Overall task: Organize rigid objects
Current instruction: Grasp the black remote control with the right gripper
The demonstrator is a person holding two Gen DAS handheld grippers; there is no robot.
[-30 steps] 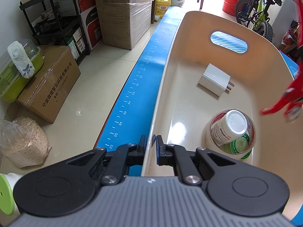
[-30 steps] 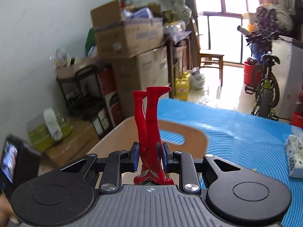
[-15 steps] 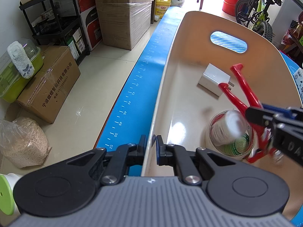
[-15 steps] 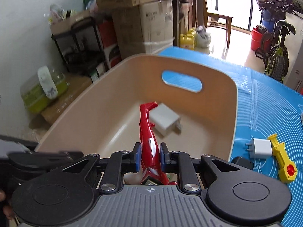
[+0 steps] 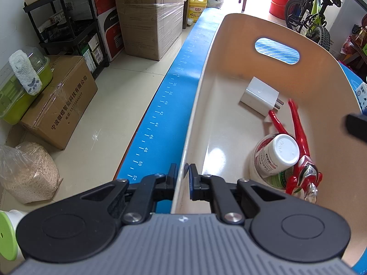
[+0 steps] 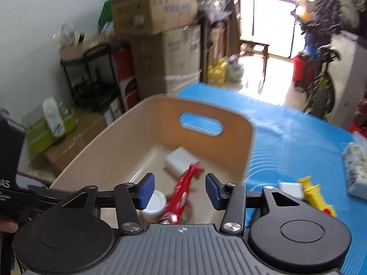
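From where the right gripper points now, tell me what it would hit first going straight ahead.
Most likely the red figure toy lying in the beige bin: it sits between the opening jaws of the right gripper, untouched. The white charger lies beyond. Blur leaves depth uncertain.

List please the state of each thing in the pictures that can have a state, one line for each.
Left claw: shut on the bin's rim.
Right claw: opening, nothing between the pads.
Bin: upright, partly filled.
Red figure: released, lying in the bin against the bottle.
White bottle: capped, tilted.
White charger: lying flat in the bin.
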